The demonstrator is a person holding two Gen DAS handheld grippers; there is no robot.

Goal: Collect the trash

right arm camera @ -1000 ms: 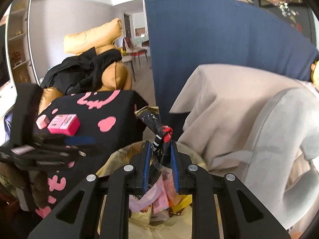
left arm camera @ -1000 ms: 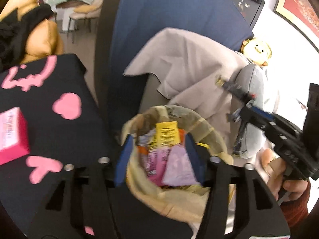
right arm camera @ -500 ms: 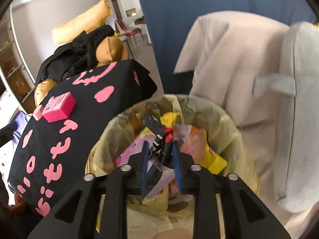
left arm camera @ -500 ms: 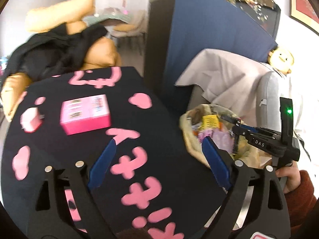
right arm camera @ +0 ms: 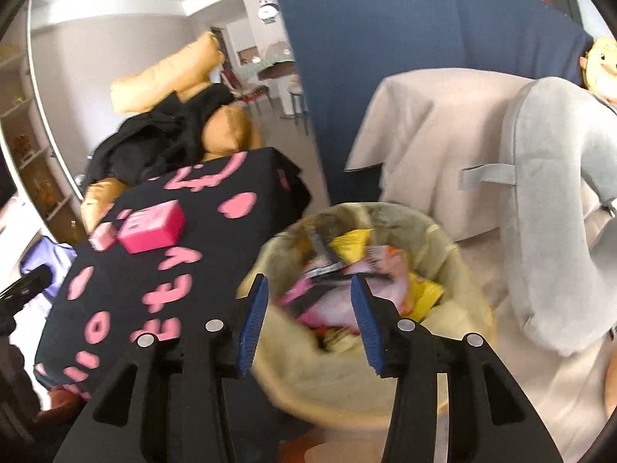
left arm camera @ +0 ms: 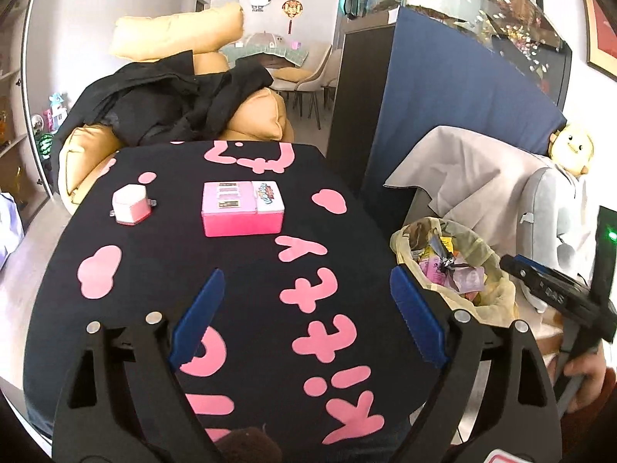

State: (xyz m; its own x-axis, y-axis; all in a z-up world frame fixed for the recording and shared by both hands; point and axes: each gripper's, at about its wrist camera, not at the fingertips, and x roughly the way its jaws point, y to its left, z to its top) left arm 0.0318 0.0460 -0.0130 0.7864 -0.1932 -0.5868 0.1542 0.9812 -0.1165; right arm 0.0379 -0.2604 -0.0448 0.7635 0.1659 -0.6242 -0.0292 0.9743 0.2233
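Right gripper point(right arm camera: 308, 308), jaws just opened and released, above yellow-lined round trash bin point(right arm camera: 455, 254) of wrappers; left gripper point(left arm camera: 306, 314) jaws released over black pink-patterned cloth surface point(left arm camera: 173, 254).

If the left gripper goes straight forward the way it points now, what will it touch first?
Probably the black tablecloth with its pink shapes, just ahead of the open left gripper. The pink box lies further along that line, though depth is hard to judge.

A pale grey wall point(left arm camera: 58, 38) fills the upper left of the left wrist view, with open white shelving point(left arm camera: 15, 115) at the far left edge. An orange leather sofa point(left arm camera: 254, 115) sits behind, draped with black clothing point(left arm camera: 166, 100). A tall dark blue fabric panel point(left arm camera: 455, 88) stands at upper right; light dining chairs point(left arm camera: 308, 77) show beyond.
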